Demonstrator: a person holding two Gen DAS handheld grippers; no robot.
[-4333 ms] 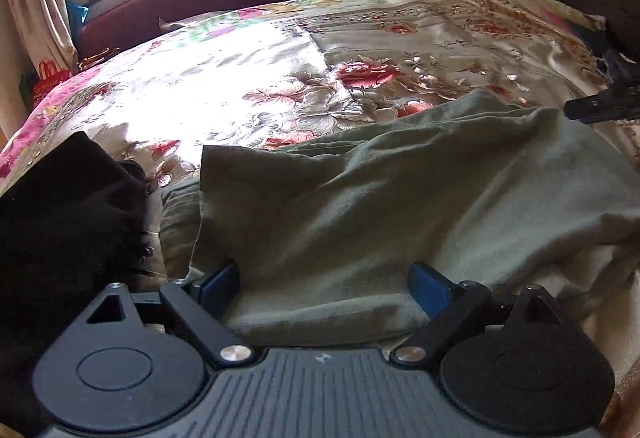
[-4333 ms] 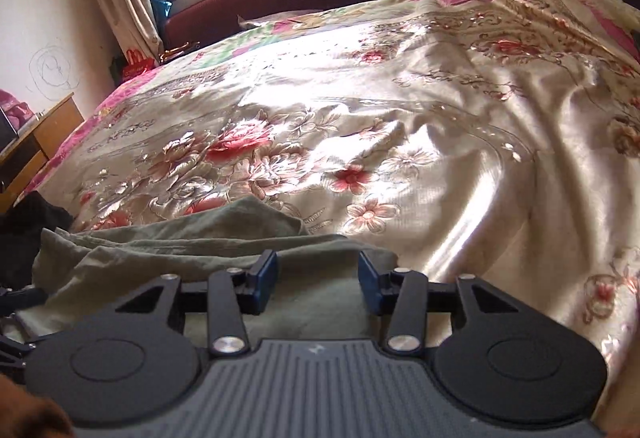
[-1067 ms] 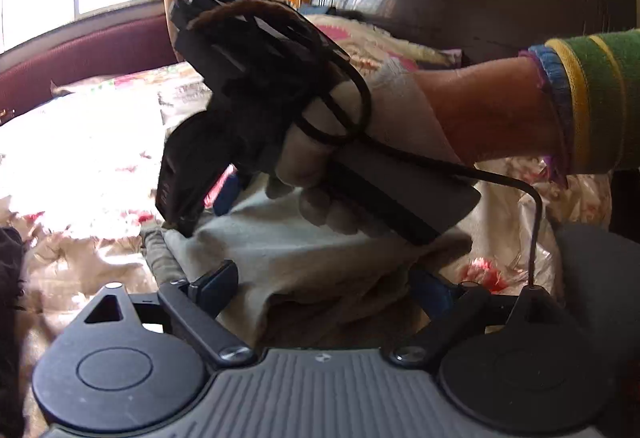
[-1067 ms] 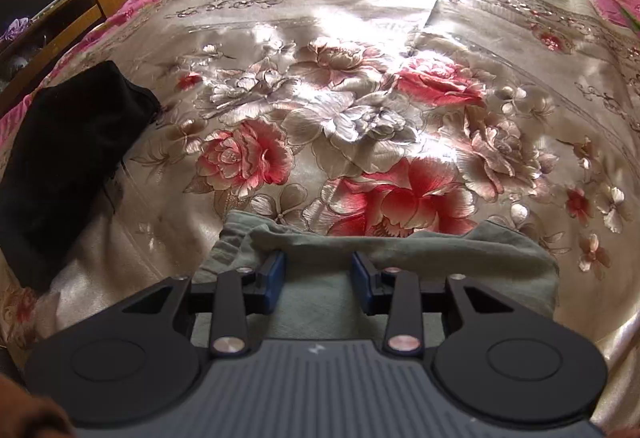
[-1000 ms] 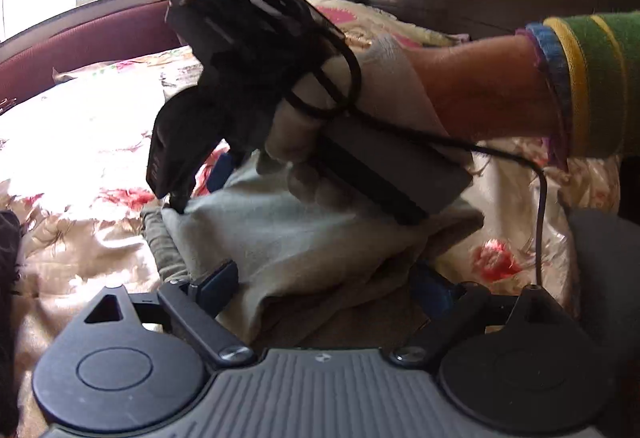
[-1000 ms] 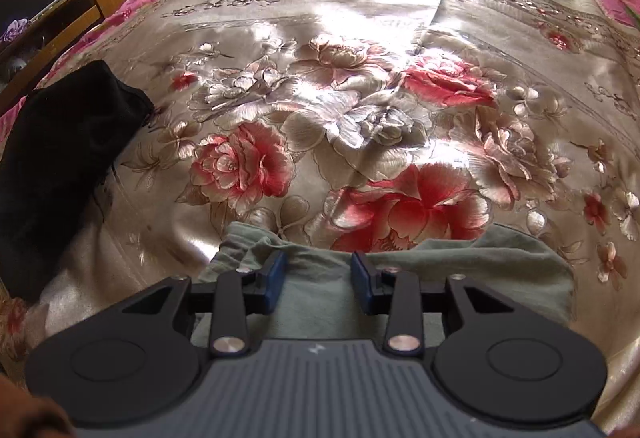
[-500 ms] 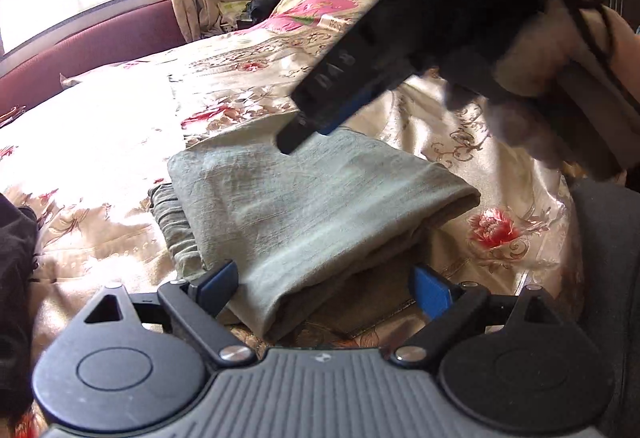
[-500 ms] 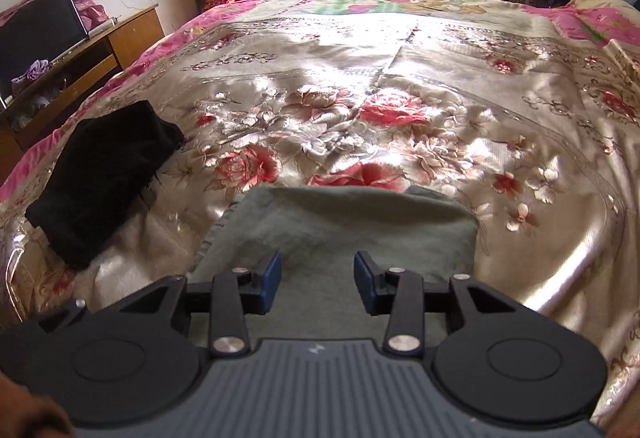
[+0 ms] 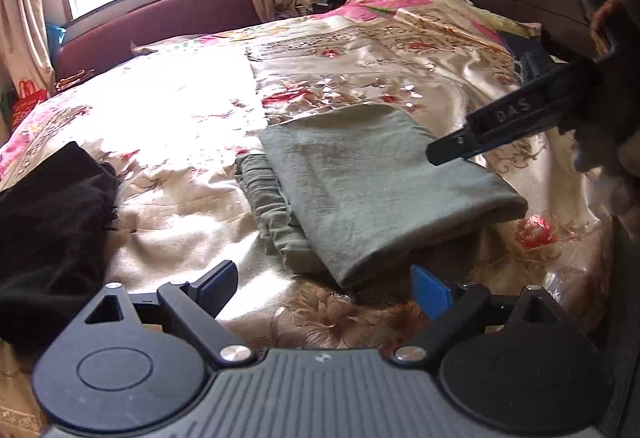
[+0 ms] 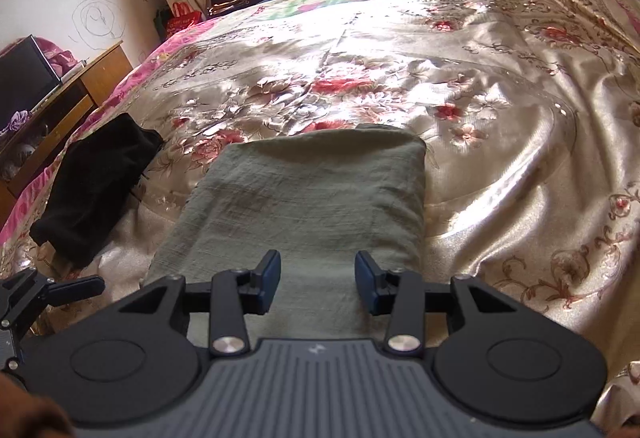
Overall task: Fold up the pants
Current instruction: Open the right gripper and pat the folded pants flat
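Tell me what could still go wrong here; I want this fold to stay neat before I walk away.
The folded grey-green pants lie on a slippery-looking satin floral bedspread, so a nudge could slide or open the stack. The right gripper hangs open just over the near edge and could snag cloth when it moves. The bunched waistband layer juts out beside the top fold and may unroll.

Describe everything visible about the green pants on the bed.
The pants are dull green, a thin woven cloth with fine creases. They lie folded into a flat, roughly rectangular stack on the flowered bedspread, with a gathered waistband sticking out under one side. Nothing grips them, and they lie apart from the black cloth.
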